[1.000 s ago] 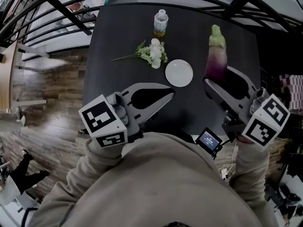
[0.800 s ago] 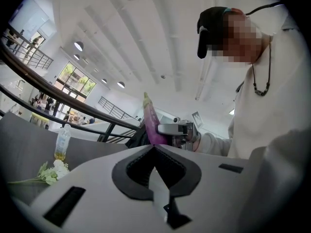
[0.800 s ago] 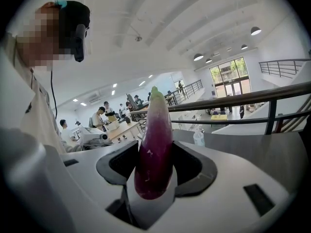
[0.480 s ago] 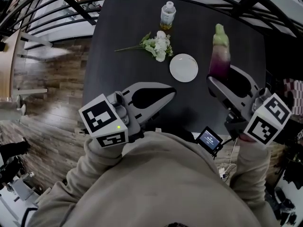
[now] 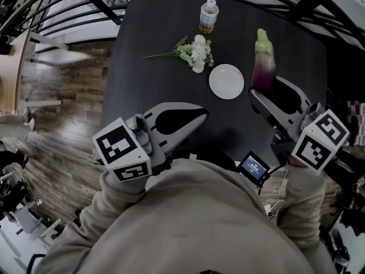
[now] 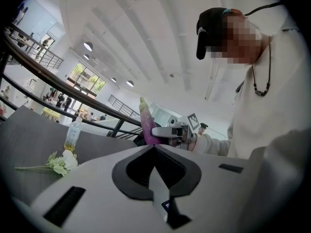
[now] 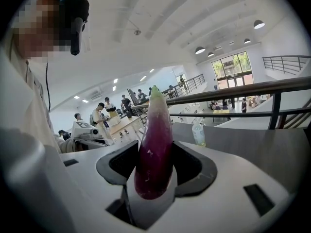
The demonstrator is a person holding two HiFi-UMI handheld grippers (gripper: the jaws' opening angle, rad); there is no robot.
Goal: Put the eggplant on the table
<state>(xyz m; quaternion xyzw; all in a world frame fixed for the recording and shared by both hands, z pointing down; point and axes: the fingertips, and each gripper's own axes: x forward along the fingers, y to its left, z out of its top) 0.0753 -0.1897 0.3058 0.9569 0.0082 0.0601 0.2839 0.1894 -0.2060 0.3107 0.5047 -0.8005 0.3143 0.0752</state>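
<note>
Right gripper [image 5: 266, 88] is clamped on the eggplant [image 5: 263, 59], pads on the fat purple lower end and green tip pointing up. The right gripper view shows the jaws pressed on both sides of it, same grip and same width as a second ago. The eggplant stands roughly upright over the right part of the dark table [image 5: 159, 67], just right of the white plate [image 5: 226, 81]. Can't tell whether its base touches the tabletop.

Changes from a second ago in the head view:
- The whole table scene has slid up and right in frame: bottle [image 5: 209, 16], flower sprig [image 5: 194, 53] and plate all sit higher and further right.
- The eggplant has barely shifted in frame, so it now reads closer to the plate's right edge.
- The right gripper keeps the same pose on it.

Left gripper [image 5: 205, 114] is unchanged: jaws together, nothing between them, parked over the near table edge. The left gripper view shows the tips meeting, with the eggplant and the other gripper beyond them.

The small lit screen [image 5: 253, 167] at the person's chest is in the same spot.
</note>
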